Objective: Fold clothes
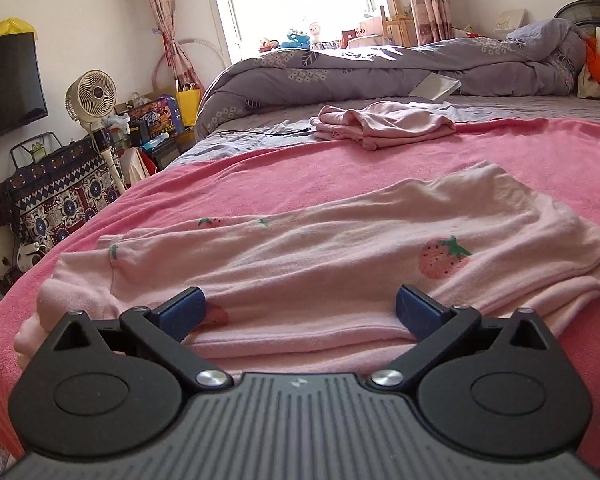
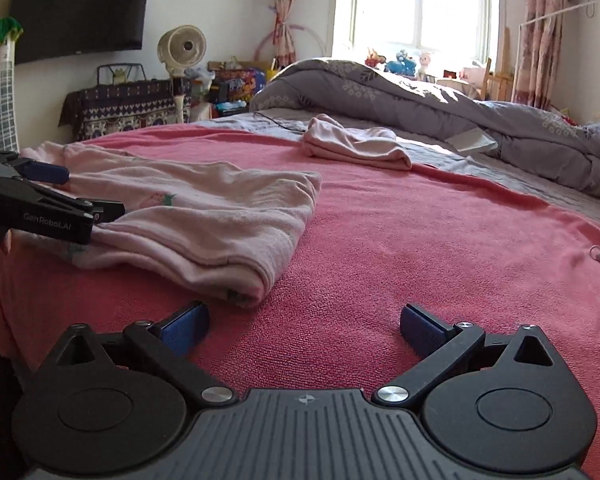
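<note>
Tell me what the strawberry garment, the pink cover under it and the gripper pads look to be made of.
Strawberry garment: soft matte knit, probably cotton; it drapes in limp folds with a faint nap.
Pink cover: looks like terry towelling; a fine looped, pebbly pile shows.
Left gripper and right gripper pads: blue, matte, finely textured, probably rubber or plastic; arms black hard plastic.

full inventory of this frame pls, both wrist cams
strawberry-print garment: 1, pale pink, partly folded, near edge of towel
folded garment: 1, pale pink, far edge of towel
towel: 1, pink, spread over bed
quilt: 1, grey floral, bunched at far side of bed
fan: 1, cream, by wall
TV: 1, black, on wall
left tool: open, over strawberry-print garment's near edge
right tool: open, over bare towel
</note>
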Available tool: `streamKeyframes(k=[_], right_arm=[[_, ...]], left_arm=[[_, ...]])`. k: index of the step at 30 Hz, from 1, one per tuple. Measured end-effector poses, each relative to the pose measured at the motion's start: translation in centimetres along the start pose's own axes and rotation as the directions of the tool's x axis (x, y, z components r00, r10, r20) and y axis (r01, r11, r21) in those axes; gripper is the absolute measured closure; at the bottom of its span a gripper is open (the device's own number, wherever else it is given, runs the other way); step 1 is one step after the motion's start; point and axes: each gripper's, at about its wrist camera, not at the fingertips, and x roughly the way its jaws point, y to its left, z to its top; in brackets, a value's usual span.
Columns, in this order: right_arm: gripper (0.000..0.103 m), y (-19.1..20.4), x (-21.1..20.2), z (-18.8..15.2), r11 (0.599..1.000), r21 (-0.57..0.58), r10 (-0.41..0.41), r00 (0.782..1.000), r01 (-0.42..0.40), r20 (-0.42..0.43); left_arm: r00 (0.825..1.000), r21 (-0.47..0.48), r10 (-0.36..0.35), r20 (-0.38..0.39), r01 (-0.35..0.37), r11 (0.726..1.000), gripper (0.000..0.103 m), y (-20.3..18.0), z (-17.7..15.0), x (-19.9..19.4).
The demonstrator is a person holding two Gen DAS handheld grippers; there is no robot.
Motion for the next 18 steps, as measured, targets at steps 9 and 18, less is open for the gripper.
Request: streamKeyframes(k=[9,18], right_arm=[[0.000,0.9,2.8,3.3,0.995,0.103,0.000,0.996,-0.010,0.093],[0.000,-0.8,1.6,-0.7,0.994,0.094,0.047,0.998,-0.050,0.028]], left_arm=[[1.000,-0.031,-0.019,-0.010,0.019,0.999,0.000,0.4,-0.2,0.0],[0.998,-0.071,-0.048,-0.029,0.046,0.996,0.000,3.6,0.2,-1.0]])
